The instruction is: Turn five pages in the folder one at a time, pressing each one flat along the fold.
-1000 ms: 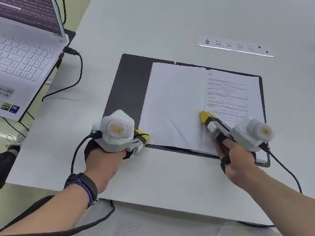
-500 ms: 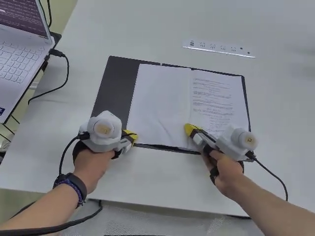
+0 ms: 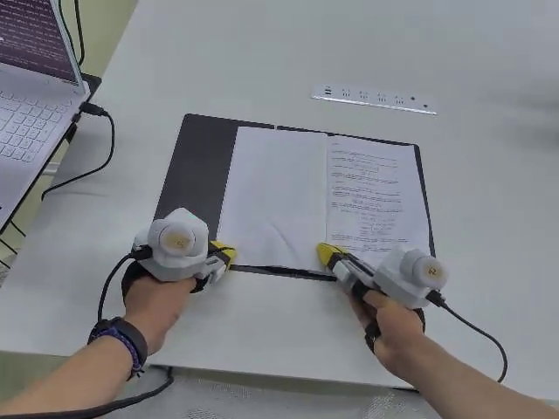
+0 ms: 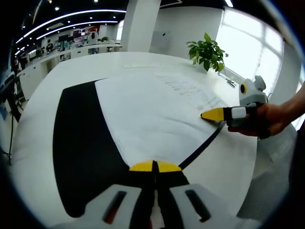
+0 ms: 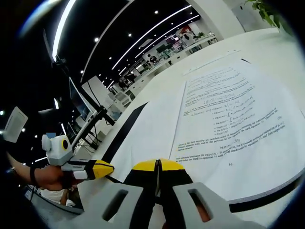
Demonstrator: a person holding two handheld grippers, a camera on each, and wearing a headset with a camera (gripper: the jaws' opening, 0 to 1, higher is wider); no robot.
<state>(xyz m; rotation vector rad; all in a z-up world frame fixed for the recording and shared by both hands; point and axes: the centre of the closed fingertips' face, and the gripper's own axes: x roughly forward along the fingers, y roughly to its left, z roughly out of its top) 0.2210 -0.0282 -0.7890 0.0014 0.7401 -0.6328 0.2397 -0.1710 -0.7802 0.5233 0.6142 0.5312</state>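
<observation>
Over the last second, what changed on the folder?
The right tool, jaws shut, slid along the fold toward the near edge of the folder. The left tool stayed shut at that near edge. No page turned. Nothing was taken hold of or let go. The rest of the shift is camera motion.

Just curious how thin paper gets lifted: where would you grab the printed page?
Probably the printed page by its right edge, coming from the right: it lies flat, bound at the fold on its left, so that edge lifts free.
</observation>
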